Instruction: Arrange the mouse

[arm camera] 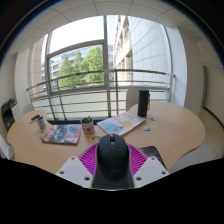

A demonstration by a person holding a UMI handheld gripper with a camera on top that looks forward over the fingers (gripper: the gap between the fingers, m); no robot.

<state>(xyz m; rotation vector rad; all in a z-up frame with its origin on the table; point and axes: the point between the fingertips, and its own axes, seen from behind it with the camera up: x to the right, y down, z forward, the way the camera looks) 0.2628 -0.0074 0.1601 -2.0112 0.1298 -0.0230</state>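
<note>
Purple-padded jaws of the gripper flank a black computer mouse, which sits between the two pads with its rounded back toward the camera; the pads appear to press on both of its sides, so the jaws are judged closed on the mouse at roughly its own width. Whether the mouse rests on the table or is lifted just clear of it cannot be told from this view. Beside the right finger lies a dark flat mouse mat, partly hidden. Farther out on the pale wooden table stand a small cup, a colourful magazine, an open booklet, and a dark upright speaker near the window. As a judgement, the grasp is made and the placing remains: the mouse still has to be set down in its intended spot, plausibly on the mat.
</note>
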